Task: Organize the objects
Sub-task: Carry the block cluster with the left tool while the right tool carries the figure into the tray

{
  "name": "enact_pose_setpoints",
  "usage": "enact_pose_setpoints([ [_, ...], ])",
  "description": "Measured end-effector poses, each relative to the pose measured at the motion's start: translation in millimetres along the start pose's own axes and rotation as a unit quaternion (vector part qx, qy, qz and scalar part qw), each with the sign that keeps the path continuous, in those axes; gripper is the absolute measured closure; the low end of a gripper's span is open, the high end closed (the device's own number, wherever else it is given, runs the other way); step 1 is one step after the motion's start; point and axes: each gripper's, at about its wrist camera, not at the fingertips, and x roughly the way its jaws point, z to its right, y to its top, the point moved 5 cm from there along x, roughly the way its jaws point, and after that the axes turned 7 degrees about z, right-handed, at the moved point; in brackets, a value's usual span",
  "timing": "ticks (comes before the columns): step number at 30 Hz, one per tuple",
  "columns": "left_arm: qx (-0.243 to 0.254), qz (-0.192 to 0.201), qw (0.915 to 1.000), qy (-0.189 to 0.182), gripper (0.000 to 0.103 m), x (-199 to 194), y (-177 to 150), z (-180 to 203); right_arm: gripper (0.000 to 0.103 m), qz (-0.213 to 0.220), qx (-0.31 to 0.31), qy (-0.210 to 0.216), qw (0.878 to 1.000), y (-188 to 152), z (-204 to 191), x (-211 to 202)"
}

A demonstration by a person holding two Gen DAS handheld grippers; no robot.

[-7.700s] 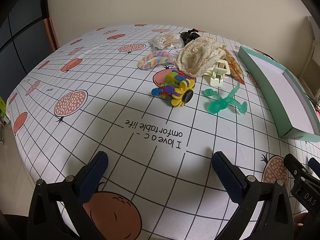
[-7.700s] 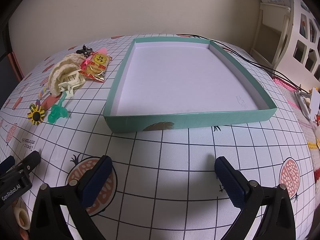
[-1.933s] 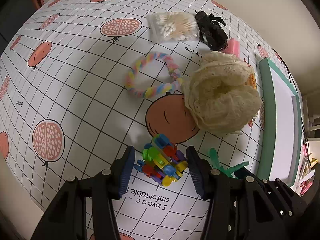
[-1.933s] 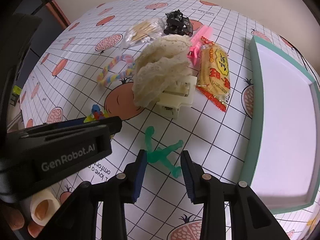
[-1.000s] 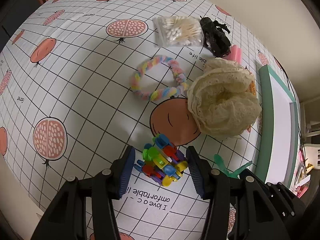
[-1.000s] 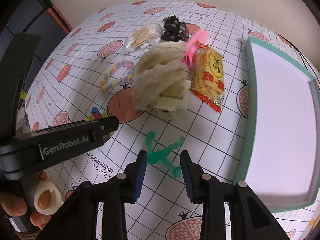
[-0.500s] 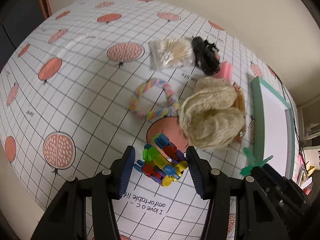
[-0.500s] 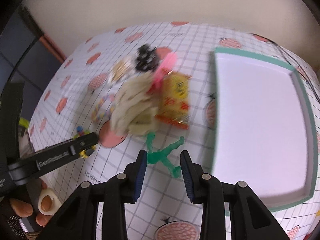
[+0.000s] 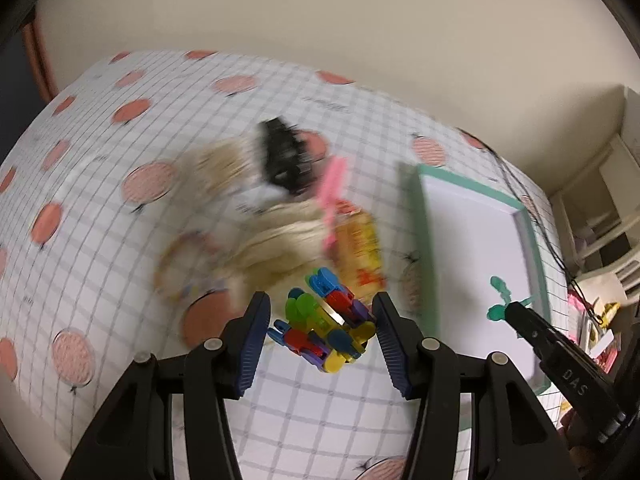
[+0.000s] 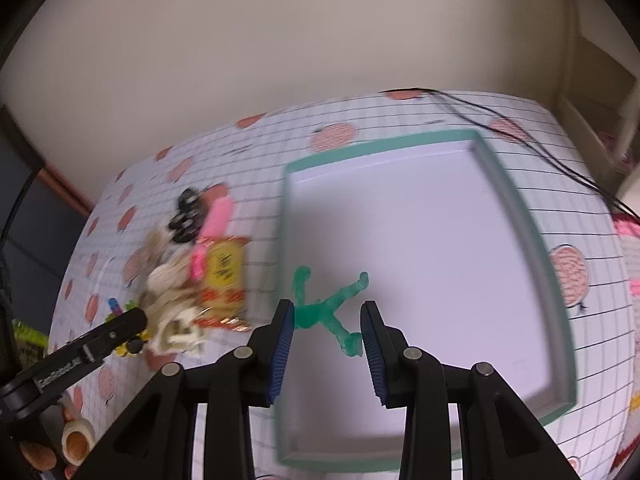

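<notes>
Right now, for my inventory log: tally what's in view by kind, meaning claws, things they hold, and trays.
Claws: 2, left and right
Held things: 2, clips and figure
Trays: 1, tray
Total: 5

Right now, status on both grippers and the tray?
Left gripper shut on multicoloured plastic clip cluster, off the tablecloth. Right gripper shut on translucent green figure, over the empty teal-rimmed tray. Nothing blocking the tray.
</notes>
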Motion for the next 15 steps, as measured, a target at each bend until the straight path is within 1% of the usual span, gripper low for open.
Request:
enact_pose_setpoints([
  [3, 0.018, 0.012, 0.9997, -0.014, 0.049, 7.3, 6.4, 22.8, 0.066, 0.013, 0.008, -0.012, 1.000, 9.9, 21.8, -0.3],
  [9, 0.041, 0.016, 0.9979, -0.049, 0.049, 27.0, 11.6, 63.9, 0.066, 0.028, 0.016, -0.034, 0.999, 25.5, 55.4, 5.9],
  [11, 0.055, 0.015, 0.9969, -0.054, 0.049, 37.4, 12.8, 80.7, 0.066, 0.028, 0.019, -0.041, 0.999, 28.5, 63.1, 10.0],
  [15, 0.079, 0.005, 0.9956, -0.050, 0.049, 57.3, 15.3, 104.9, 0.066, 0.027, 0.026, -0.050, 0.998, 35.2, 78.0, 22.2],
])
